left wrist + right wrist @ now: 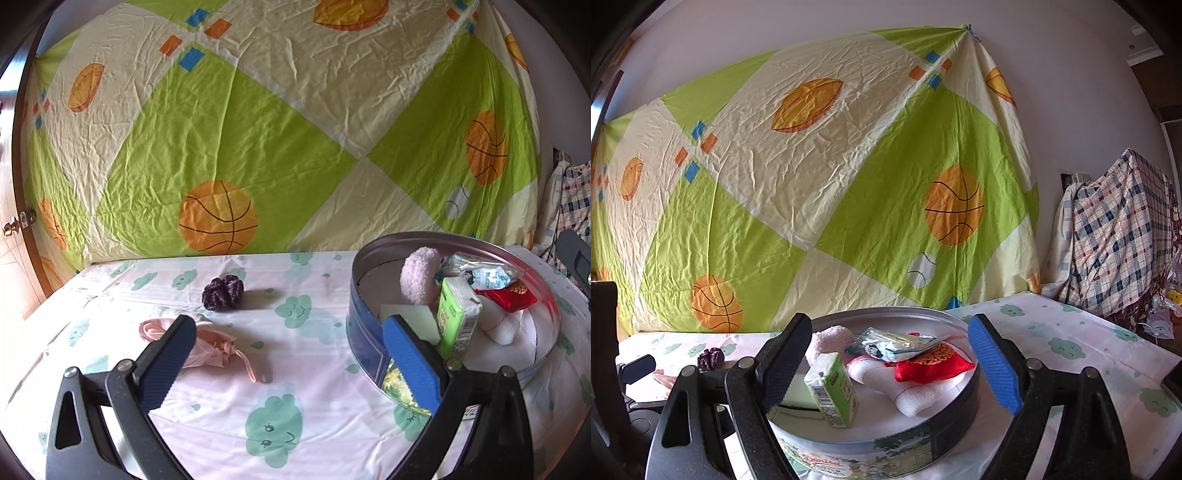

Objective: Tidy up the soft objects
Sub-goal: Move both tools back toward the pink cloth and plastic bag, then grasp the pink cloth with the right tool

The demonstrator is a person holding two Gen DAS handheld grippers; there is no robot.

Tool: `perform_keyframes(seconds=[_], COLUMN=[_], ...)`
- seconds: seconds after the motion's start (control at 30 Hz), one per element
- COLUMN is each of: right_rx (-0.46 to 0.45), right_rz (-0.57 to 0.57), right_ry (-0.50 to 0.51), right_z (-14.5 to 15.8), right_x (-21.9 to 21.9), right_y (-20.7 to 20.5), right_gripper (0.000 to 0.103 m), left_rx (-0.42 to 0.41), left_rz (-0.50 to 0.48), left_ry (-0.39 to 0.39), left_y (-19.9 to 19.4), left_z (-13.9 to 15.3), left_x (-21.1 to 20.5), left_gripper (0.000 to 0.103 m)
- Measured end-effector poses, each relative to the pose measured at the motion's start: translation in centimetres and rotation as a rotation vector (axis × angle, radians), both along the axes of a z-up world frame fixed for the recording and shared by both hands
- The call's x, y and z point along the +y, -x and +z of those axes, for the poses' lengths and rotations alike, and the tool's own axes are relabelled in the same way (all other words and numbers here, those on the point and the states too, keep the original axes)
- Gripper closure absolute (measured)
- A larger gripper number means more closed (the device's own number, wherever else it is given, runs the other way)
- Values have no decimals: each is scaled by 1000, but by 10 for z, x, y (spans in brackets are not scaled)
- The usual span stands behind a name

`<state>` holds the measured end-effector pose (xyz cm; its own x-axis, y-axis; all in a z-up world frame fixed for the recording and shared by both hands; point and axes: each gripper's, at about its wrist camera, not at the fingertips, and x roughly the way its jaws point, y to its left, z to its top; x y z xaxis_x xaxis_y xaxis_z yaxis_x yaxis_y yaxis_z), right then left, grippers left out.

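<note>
**Soft items: tin and bedsheet**

Round metal biscuit tin (360,332), right: fluffy pink puff (419,278), green tissue pack (456,323), red pouch (932,363). Left on cloud-print sheet (314,387): purple scrunchie (222,293), far; pink fabric mask (210,349), near. Left gripper (291,354) and right gripper (890,363): fingers spread, empty.

Dark purple scrunchie (223,294) on white, green-cloud-patterned sheet (317,369).

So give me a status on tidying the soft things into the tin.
Done: the round metal tin holds a fluffy pink puff, a red pouch and more. In hand: nothing; both hand-held grippers are open. Left: the dark purple scrunchie and the pink cloth pouch on the sheet.
</note>
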<state>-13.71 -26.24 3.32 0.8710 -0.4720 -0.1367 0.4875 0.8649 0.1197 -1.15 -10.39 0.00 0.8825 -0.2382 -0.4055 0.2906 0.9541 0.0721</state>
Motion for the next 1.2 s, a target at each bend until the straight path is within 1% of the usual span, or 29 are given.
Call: perform_keyframes(seconds=[0.67, 1.2], right_rx=[23, 48], right_rz=[128, 218], right_ry=[-5, -24], right_z=[-3, -7], right_x=[75, 119], right_y=[-45, -81], right_gripper=[15, 15], left_rx=[14, 28], left_rz=[111, 192], left_ry=[7, 13], left_y=[-36, -67], left_z=[-3, -5], left_x=[73, 122], left_gripper=[0, 0])
